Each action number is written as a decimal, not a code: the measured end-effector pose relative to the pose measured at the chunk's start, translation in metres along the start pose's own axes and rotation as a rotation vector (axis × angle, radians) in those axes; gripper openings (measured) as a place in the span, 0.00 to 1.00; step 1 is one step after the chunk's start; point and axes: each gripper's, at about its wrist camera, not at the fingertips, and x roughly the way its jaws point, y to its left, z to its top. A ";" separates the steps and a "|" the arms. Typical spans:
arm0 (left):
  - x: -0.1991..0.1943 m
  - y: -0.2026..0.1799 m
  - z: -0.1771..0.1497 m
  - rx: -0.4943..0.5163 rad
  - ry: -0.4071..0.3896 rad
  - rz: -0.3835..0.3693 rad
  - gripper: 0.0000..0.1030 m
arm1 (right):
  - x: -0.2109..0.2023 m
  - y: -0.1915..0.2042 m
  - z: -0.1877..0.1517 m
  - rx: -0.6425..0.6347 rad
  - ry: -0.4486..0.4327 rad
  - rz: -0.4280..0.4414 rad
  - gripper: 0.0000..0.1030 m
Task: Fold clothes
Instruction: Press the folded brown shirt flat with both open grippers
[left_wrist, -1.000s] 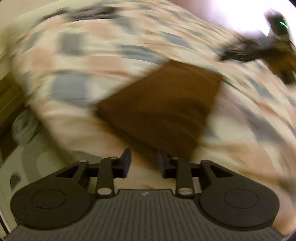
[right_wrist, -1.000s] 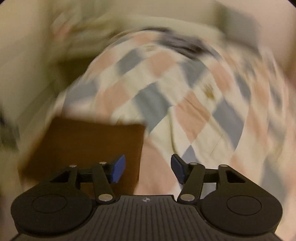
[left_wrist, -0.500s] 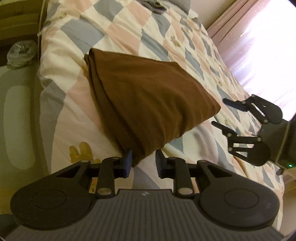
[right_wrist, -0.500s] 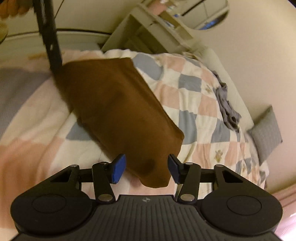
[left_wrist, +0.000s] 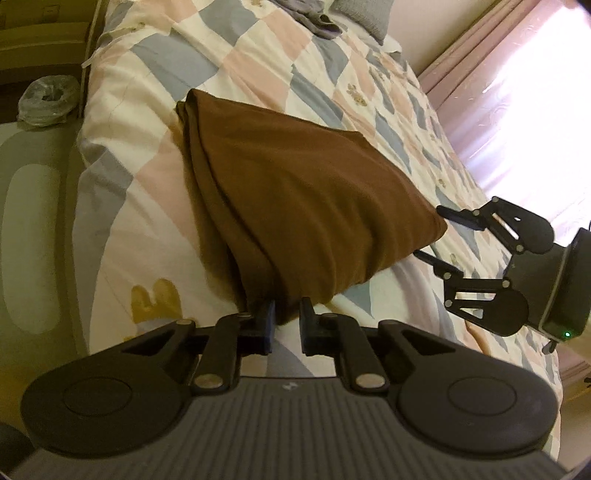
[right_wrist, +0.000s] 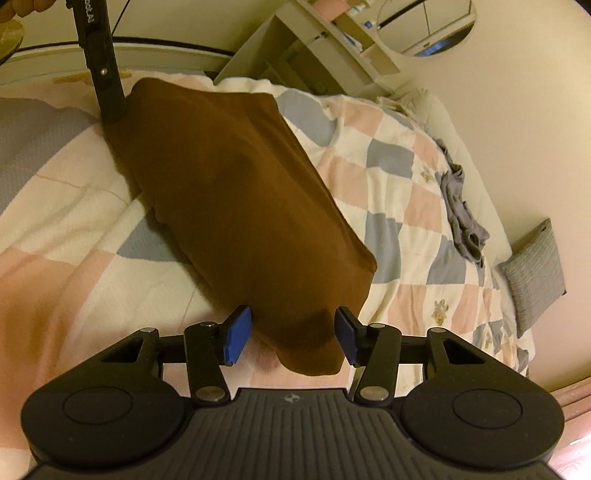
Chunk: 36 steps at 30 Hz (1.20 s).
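Right gripper (right_wrist: 291, 334) fingers spread wider, straddling brown garment (left_wrist: 295, 199) corner; left gripper (left_wrist: 286, 325) level, clamping opposite corner.

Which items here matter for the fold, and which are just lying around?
Job: brown garment, left gripper pinching one corner, right gripper open around the other.
Lying about: grey clothes, grey cushion, bagged bundle beside the bed.
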 end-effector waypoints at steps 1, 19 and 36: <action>0.001 0.001 0.001 0.004 -0.003 -0.012 0.09 | 0.001 0.000 -0.001 -0.002 0.001 0.002 0.49; -0.012 -0.025 0.009 0.373 0.025 -0.004 0.00 | 0.010 0.005 -0.005 -0.134 0.011 0.004 0.25; -0.036 -0.025 0.001 0.716 0.178 0.150 0.00 | -0.006 -0.021 -0.007 0.119 0.103 0.143 0.31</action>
